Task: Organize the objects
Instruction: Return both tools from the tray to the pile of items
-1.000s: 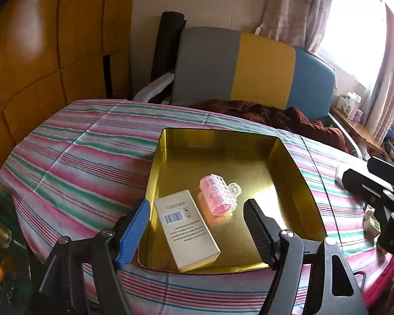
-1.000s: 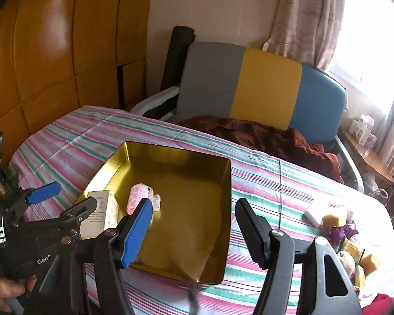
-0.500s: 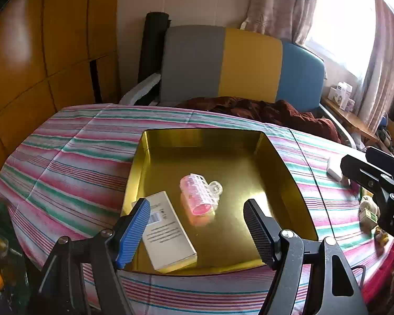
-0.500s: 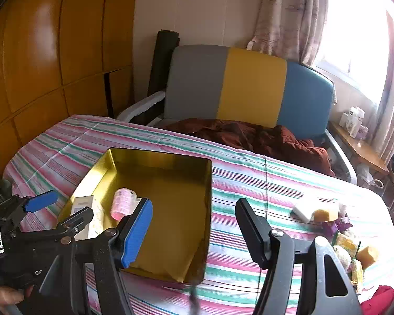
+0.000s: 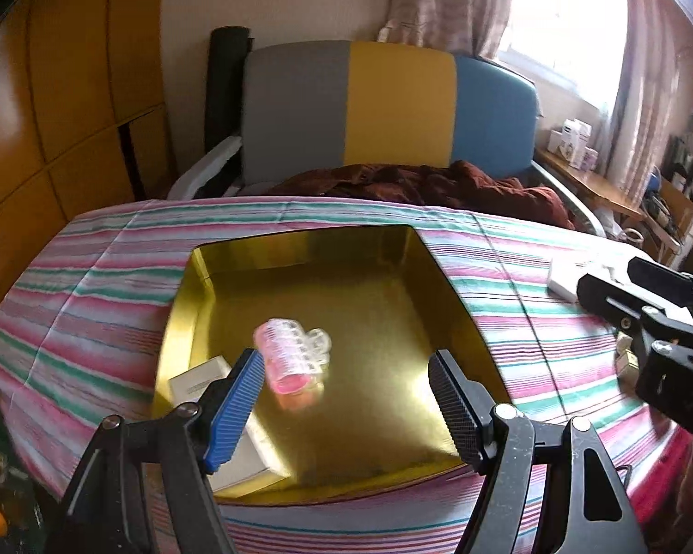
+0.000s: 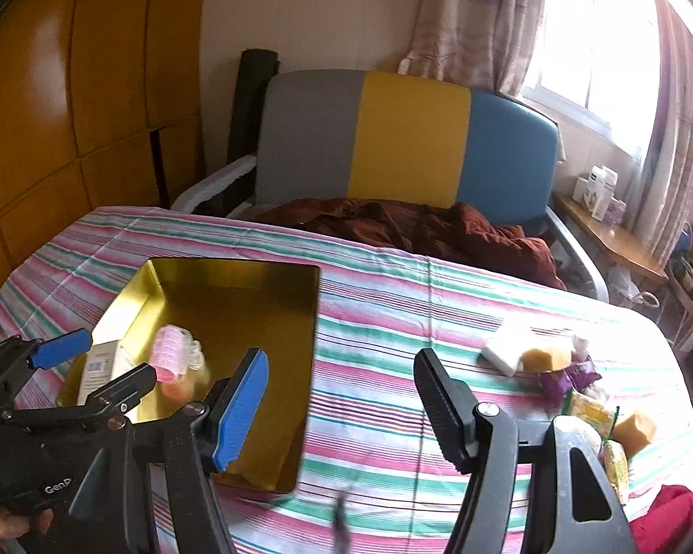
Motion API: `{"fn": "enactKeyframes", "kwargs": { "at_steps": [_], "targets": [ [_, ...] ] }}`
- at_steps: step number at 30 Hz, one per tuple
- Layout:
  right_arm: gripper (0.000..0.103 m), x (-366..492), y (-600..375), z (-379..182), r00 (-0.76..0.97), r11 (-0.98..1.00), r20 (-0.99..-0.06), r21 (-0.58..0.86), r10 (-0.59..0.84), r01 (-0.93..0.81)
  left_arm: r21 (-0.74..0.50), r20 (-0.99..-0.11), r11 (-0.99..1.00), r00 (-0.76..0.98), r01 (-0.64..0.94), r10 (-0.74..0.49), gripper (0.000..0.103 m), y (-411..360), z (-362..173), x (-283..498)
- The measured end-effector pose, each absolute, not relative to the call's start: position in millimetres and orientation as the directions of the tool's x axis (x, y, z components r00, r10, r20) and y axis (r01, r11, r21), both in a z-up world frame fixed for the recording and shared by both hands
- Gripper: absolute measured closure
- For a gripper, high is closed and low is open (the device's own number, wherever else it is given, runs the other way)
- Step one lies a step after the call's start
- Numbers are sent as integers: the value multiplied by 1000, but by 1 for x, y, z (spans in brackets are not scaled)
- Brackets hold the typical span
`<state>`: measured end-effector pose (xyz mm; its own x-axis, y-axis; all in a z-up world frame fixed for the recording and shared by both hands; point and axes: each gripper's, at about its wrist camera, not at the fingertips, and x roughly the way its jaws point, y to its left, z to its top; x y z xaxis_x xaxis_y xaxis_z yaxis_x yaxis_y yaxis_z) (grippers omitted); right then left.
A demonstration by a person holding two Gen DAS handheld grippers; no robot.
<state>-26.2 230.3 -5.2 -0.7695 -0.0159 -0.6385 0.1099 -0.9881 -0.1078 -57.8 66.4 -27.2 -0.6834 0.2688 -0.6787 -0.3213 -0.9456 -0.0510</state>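
Observation:
A gold tin tray (image 5: pixel 452 304) (image 6: pixel 235 272) sits on the striped tablecloth. In it lie a pink hair roller (image 5: pixel 291 360) (image 6: pixel 171 353) and a white box (image 5: pixel 198 378) (image 6: pixel 99 364). My left gripper (image 5: pixel 346 397) is open and empty, hovering over the tray's near edge; it also shows in the right wrist view (image 6: pixel 101 360). My right gripper (image 6: pixel 342 397) is open and empty, above the cloth right of the tray. A pile of small items lies at the right: a white block (image 6: pixel 506 348), yellow sponges (image 6: pixel 547 355), purple wrappers (image 6: pixel 563 378).
A grey, yellow and blue chair (image 6: pixel 406 138) with a brown cloth (image 6: pixel 416 226) on its seat stands behind the table. Wooden panels (image 6: pixel 69 92) line the left wall. A shelf with boxes (image 6: pixel 596 194) is under the window at right.
Both grippers have swung to the right. The tray and its contents have shifted left in both views, and the pile of small items has come further into the right wrist view.

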Motion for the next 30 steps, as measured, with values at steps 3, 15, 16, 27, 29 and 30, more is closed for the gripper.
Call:
{"fn": "enactKeyframes", "kwargs": {
  "at_steps": [3,15,16,27,29,30],
  "targets": [
    [36,-27,245,-7,-765,-991,-643,-109,11,78,-43,-677,-934,-677,-355,288,29,83,-26,-59],
    [36,-33,317,-22,-712,-990,-691,-131,125,-46,-22,-686,-861,-618,-508,383,29,157,-27,-60],
    [36,-33,328,-24,-699,-990,-703,-127,132,-60,-22,-688,-853,-612,-521,391,29,164,-28,-60],
    [36,-1,479,-49,-509,-963,-834,-94,214,-251,-56,-724,-710,-461,-702,514,29,248,-43,-49],
    [36,7,499,-51,-479,-960,-853,-83,207,-267,-69,-735,-679,-423,-731,530,29,264,-48,-46],
    [36,11,508,-52,-465,-958,-862,-79,205,-275,-78,-740,-664,-403,-744,538,29,271,-50,-46]
  ]
}}
